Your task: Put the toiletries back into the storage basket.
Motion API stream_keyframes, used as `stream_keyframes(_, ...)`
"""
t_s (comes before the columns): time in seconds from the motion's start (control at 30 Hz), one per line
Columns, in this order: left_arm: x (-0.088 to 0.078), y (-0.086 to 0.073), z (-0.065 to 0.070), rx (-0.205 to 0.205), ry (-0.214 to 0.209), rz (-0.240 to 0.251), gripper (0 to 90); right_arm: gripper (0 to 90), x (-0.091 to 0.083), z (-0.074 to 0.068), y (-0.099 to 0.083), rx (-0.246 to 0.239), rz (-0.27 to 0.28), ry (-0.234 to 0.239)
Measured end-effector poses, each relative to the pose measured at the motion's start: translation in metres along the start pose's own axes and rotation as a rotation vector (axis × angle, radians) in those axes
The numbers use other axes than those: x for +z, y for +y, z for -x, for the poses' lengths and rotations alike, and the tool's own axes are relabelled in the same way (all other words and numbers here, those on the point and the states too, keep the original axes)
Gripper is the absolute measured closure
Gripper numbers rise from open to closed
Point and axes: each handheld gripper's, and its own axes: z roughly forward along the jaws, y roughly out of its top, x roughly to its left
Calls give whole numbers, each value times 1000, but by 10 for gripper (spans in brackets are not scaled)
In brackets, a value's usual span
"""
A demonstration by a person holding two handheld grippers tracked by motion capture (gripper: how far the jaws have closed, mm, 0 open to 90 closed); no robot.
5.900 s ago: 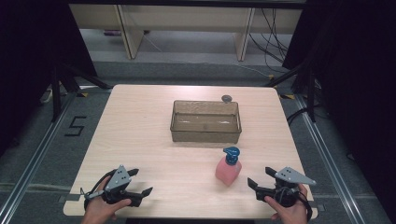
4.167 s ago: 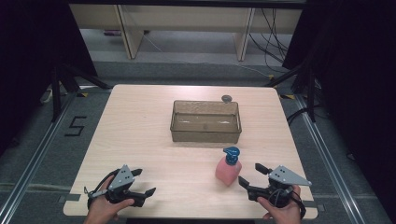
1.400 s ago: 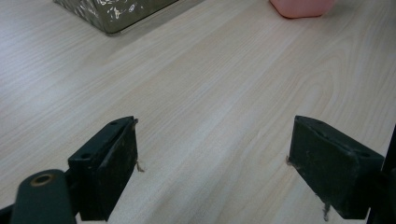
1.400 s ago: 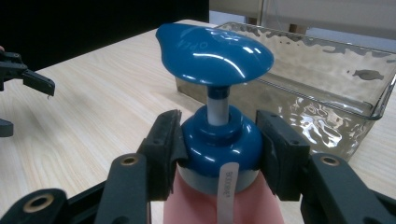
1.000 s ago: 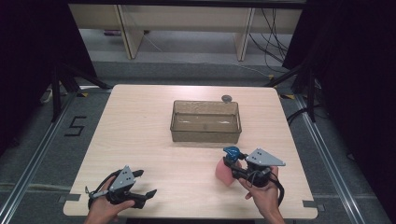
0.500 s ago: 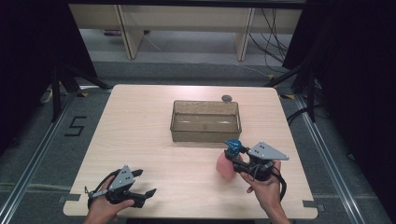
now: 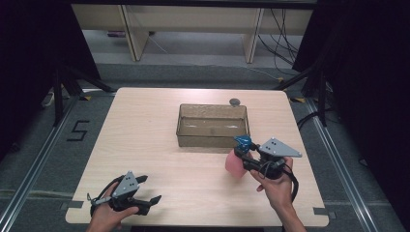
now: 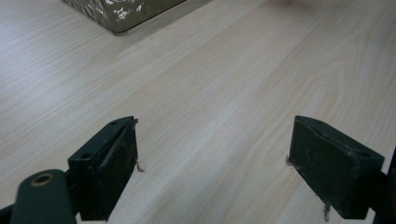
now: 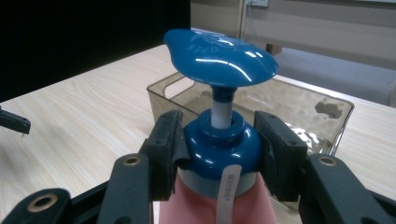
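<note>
1. You are at the near edge of a pale wooden table [image 7: 145, 140], with a two-jaw gripper in each hand.
2. Your right gripper [image 7: 246, 155] is over the right half of the table, just near of a clear brownish plastic bin [image 7: 212, 137].
3. Its jaws are clamped on the blue collar of a pink pump bottle [image 7: 235, 163]. In the right gripper view, both pads press against that collar, one on each side of the pink pump bottle [image 9: 219, 154], under its wide blue pump head.
4. From above, the bottle appears tilted, its blue top leaning toward the bin. You cannot tell from the pictures whether its base touches the table.
5. The bin sits at the centre of the table, toward the far side, and looks empty. In the right gripper view, the bin [image 9: 299, 112] is directly behind the bottle.
6. A small dark round object [image 7: 234, 101] lies on the table just beyond the bin's far right corner.
7. Your left gripper [image 7: 149, 189] is low at the near left corner, well apart from the bottle.
8. In the left gripper view, the left gripper [image 8: 212, 163] has its jaws wide apart, with bare wood between them and a corner of the bin [image 8: 121, 11] far ahead.
</note>
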Motion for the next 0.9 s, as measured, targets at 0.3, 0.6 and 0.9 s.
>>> stream_keyframes(0.3,0,1,-1,4,3,-5,151,536,3,1,9,-8,6,0)
stream_keyframes(0.6,0,1,-1,-1,2,-1,151,536,6,6,23,-24,17,2)
stream_keyframes(0.9,-1,0,-1,5,1,3,151,536,9,10,34,-8,24,-2)
